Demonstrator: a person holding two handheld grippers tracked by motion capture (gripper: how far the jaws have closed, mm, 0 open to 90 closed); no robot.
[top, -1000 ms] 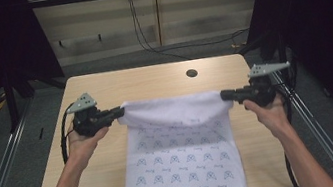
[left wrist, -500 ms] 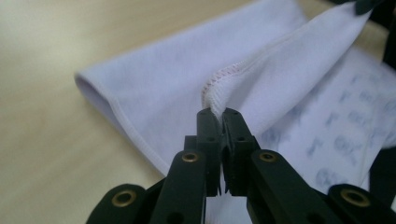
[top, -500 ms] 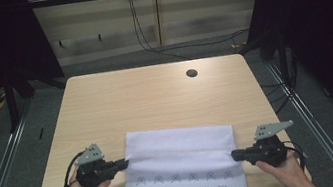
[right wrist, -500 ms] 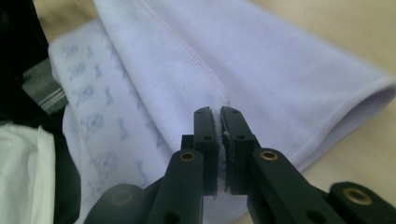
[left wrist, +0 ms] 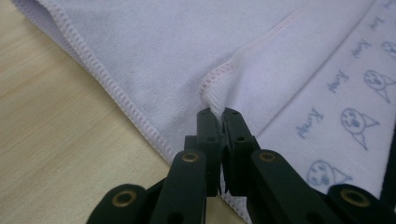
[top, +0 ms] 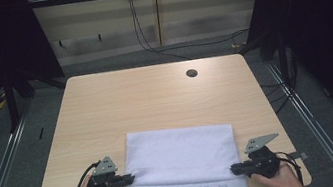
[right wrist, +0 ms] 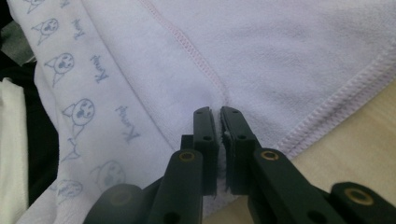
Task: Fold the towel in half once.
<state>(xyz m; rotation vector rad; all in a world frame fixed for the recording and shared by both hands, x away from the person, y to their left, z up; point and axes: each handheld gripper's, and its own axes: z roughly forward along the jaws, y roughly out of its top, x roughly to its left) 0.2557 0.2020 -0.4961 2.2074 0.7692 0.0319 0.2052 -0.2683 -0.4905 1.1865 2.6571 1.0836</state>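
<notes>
Near edge of table (top: 106,108): left gripper (top: 128,179) jaws clamped on towel (top: 184,151) hem at its L corner; right gripper (top: 234,167) same on R corner. Towel folded over itself, printed side hanging off front edge. Prob. light, soft, floppy, w/ some nap (shouldn't slip). Best hold: stitched hem at corners. Beyond the fold, bare tabletop w/ cable hole (top: 191,73).
</notes>
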